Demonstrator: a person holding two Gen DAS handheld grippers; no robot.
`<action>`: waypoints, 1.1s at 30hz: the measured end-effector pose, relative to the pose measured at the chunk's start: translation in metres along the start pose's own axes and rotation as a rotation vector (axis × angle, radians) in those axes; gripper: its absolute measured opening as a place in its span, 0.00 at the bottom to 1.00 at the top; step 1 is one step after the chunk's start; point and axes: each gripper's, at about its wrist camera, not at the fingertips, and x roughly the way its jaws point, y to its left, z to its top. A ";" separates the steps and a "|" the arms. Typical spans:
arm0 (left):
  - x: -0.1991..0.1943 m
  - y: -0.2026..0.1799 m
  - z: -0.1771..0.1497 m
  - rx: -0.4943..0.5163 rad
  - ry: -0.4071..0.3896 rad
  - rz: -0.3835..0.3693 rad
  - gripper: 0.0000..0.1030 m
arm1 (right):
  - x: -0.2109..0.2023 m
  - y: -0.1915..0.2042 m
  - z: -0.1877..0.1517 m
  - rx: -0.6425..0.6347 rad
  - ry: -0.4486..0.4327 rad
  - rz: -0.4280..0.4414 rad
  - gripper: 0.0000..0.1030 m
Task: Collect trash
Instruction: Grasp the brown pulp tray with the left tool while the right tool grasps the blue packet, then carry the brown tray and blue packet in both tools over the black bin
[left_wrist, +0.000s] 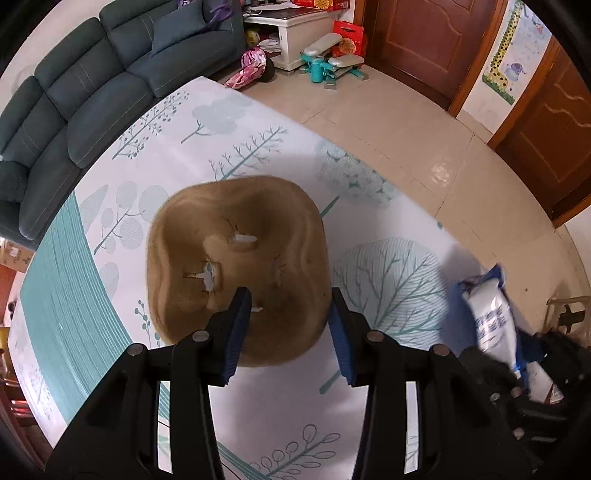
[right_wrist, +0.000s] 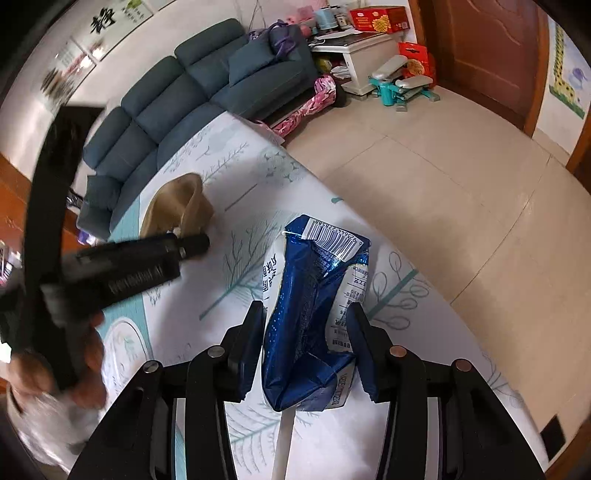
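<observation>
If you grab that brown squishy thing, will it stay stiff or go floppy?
The brown cushion probably flops: in the right wrist view one side is bent up. It looks soft and fuzzy, so likely light and unbreakable. Flat on the mat, it shouldn't roll.

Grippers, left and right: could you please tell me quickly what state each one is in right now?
Left gripper: open, holding nothing, above the brown cushion.
Right gripper: shut on the blue-and-white wrapper.

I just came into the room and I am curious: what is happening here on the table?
A person is clearing trash with two handheld grippers. The right gripper is shut on a crumpled blue and white milk carton. The left gripper hangs open above a brown paper tray, which lies untouched on the tree-patterned tablecloth.
</observation>
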 end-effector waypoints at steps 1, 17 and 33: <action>0.000 0.002 -0.002 -0.002 -0.007 -0.003 0.33 | 0.000 0.000 0.000 -0.001 0.000 0.002 0.44; -0.082 -0.004 -0.111 -0.013 -0.072 -0.107 0.06 | -0.054 -0.002 -0.086 0.054 0.039 0.135 0.43; -0.187 -0.066 -0.288 0.031 -0.004 -0.346 0.06 | -0.139 -0.021 -0.239 0.274 0.091 0.379 0.43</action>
